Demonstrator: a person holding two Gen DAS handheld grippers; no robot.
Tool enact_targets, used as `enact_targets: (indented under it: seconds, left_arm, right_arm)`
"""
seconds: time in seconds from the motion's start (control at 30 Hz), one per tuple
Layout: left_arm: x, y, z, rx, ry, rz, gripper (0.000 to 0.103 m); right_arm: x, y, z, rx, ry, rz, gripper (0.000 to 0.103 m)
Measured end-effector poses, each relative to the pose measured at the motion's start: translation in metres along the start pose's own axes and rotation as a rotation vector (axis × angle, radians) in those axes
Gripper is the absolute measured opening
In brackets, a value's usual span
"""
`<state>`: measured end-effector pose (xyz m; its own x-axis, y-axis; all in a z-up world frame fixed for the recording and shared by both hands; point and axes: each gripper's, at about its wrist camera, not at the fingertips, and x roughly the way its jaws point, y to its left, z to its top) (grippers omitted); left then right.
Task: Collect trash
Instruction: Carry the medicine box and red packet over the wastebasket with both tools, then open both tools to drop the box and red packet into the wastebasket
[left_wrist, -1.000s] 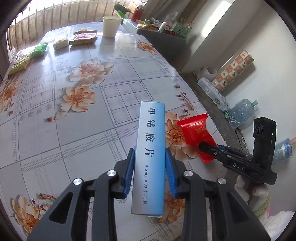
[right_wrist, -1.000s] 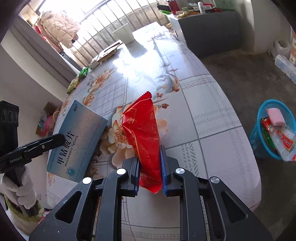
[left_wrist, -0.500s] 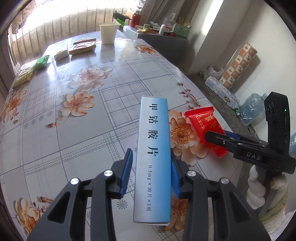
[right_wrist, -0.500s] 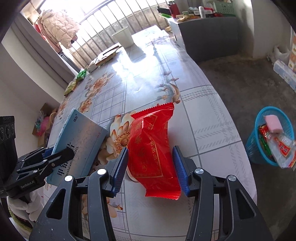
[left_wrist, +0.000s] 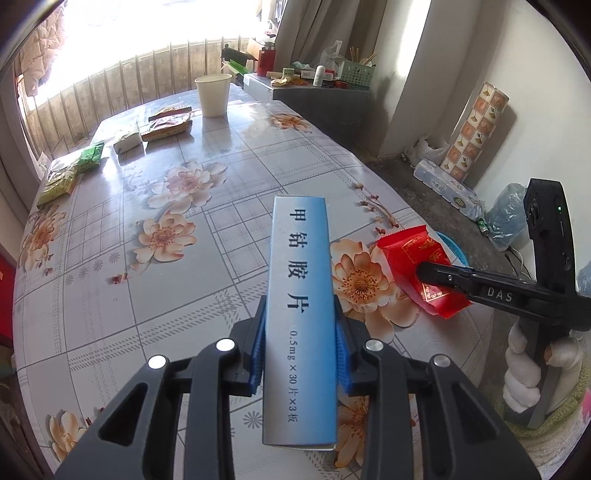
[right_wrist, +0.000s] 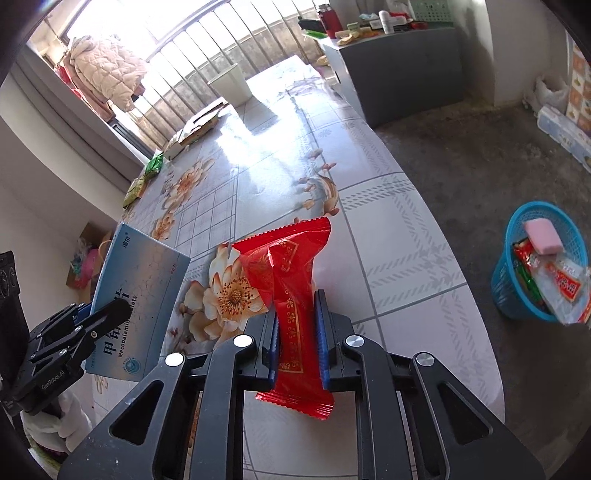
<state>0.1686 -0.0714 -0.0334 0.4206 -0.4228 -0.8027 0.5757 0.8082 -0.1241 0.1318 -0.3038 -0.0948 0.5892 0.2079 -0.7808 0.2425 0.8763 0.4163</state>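
My left gripper (left_wrist: 298, 339) is shut on a blue medicine box (left_wrist: 300, 295) and holds it above the flowered table (left_wrist: 184, 236); the box also shows in the right wrist view (right_wrist: 138, 302). My right gripper (right_wrist: 295, 332) is shut on a red snack wrapper (right_wrist: 291, 280), held above the table's near right edge; the wrapper also shows in the left wrist view (left_wrist: 417, 266). A blue trash basket (right_wrist: 532, 266) with several wrappers stands on the floor to the right.
A white cup (left_wrist: 213, 94), snack packets (left_wrist: 168, 125) and green packets (left_wrist: 88, 157) lie at the table's far end. A grey cabinet (right_wrist: 402, 62) stands beyond. Bottles and a roll (left_wrist: 476, 129) line the right wall.
My right gripper opened around the red wrapper half a second ago and has closed on it again. Both grippers have risen and tilted, showing more of the room. The left still holds the box.
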Motion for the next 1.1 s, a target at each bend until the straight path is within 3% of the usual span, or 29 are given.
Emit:
enact_targets:
  seconds: [0.27,0.47,0.6,0.8,0.97,1.1]
  left_arm:
    - [-0.009,-0.039,0.037,0.049,-0.069,-0.075,0.03]
    - [0.019,-0.122,0.084,0.171,-0.054,-0.23,0.03]
    - [0.067,-0.194,0.12,0.302,0.003,-0.267,0.03]
    - [0.164,-0.3,0.148,0.425,0.197,-0.336,0.03]
    - [0.248,-0.37,0.144,0.492,0.317,-0.3,0.03]
    - [0.299,-0.411,0.14,0.553,0.327,-0.239,0.031]
  right_arm:
    - [-0.045,-0.04,0.003,0.104,-0.118,0.032,0.014]
    - [-0.102,-0.121,-0.004,0.272,-0.264,-0.06,0.014]
    - [-0.128,-0.185,-0.018,0.4,-0.314,-0.156,0.014]
    - [-0.115,-0.272,-0.038,0.561,-0.275,-0.256,0.014]
    - [-0.082,-0.332,-0.037,0.665,-0.206,-0.289,0.014]
    - [-0.064,-0.372,-0.024,0.715,-0.19,-0.305,0.018]
